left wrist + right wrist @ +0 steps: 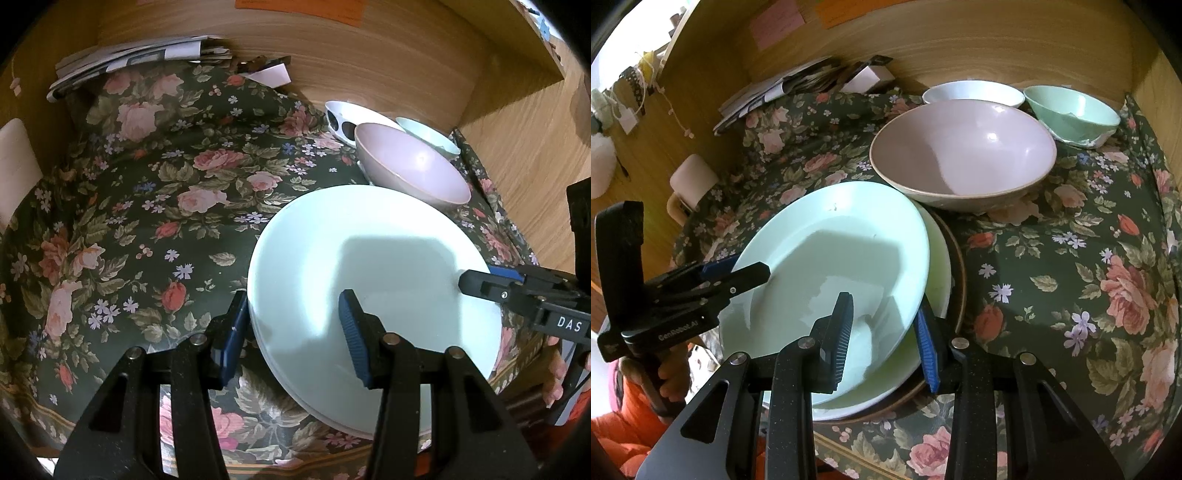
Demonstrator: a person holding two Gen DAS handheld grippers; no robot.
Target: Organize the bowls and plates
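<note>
Pale green plate (827,258) is clamped by both my left gripper (295,325) and right gripper (886,332); uneven lifting could tip it off the stack

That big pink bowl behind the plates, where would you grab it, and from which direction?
Take the pink bowl by its rim on the right-hand side as the right wrist view shows it, coming down from above with one tool finger inside and one outside. It stands upright and is probably too wide to span. Bare cloth lies there, while the stacked plates crowd its front.
</note>
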